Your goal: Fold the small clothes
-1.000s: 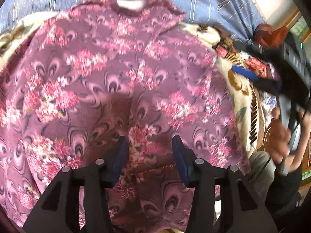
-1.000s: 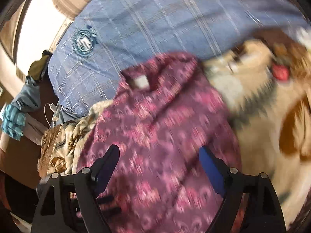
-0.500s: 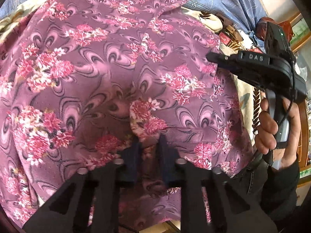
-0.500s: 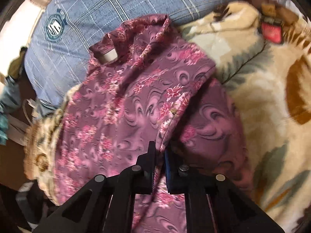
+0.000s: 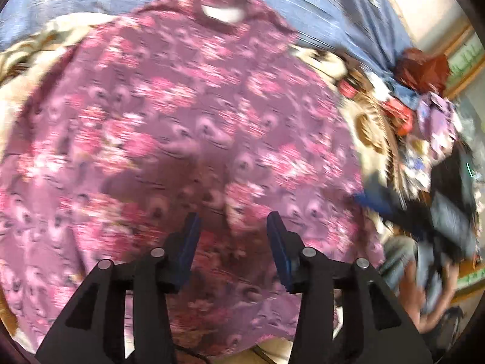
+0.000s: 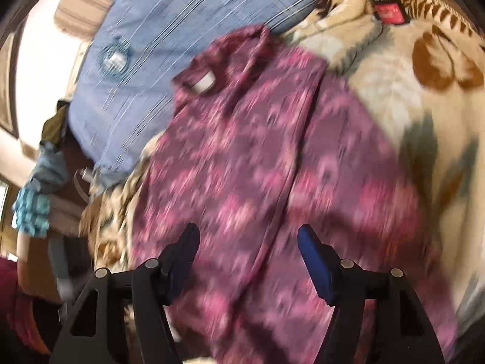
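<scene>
A small purple garment with pink flowers lies spread on a bed, its neck with a white label at the far end. My left gripper is open and empty just above the garment's near part. In the right wrist view the same garment shows a fold line running down its middle. My right gripper is open and empty above its near hem. Both views are blurred by motion. The right gripper and the hand holding it show at the right edge of the left wrist view.
The garment rests on a cream blanket with brown leaves. A blue checked pillow lies beyond the neck. Red and purple items are piled at the bed's right side. Blue cloth hangs at the left.
Both grippers were shut on the garment half a second ago. Now both have opened, let it go and pulled back a little; the garment lies flat.
</scene>
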{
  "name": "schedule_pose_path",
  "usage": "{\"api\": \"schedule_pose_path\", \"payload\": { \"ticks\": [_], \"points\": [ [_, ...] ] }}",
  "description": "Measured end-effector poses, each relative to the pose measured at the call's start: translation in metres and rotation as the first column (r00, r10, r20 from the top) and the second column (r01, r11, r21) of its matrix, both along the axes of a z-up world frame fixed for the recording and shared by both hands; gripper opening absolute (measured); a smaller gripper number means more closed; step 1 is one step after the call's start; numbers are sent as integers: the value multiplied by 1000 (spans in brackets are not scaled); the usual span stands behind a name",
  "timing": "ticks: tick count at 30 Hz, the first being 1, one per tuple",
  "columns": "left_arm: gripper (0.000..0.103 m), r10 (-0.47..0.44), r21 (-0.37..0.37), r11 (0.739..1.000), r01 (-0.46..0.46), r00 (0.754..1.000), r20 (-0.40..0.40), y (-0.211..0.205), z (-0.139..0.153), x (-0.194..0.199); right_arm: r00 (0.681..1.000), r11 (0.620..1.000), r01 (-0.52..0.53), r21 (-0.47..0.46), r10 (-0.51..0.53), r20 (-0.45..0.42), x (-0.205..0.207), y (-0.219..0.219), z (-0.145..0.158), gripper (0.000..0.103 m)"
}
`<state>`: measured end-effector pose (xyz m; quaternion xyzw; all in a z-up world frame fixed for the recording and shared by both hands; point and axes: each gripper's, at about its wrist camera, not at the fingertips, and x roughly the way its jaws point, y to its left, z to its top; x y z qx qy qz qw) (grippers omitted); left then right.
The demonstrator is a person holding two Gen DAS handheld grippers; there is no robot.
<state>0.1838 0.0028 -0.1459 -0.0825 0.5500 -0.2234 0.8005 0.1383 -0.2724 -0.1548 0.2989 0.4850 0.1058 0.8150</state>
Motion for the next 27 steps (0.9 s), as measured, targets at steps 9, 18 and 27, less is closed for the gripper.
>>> {"api": "schedule_pose_path", "payload": {
  "ticks": [9,18,27],
  "points": [
    [42,-107,-18,994,105,989,-98,-21,-24,-5,987,990,-138,41,141,-71,-34,49,-30,44],
    [5,-124,-71,990,121,991,-46,-11,-1,-16,985,985,-170,31,171,-36,-47,58,-15,4],
    [15,-99,135,985,111,991,-89,-12,-22,-8,976,983,-183,-19,180,-122,-47,75,-49,9]
  ]
}}
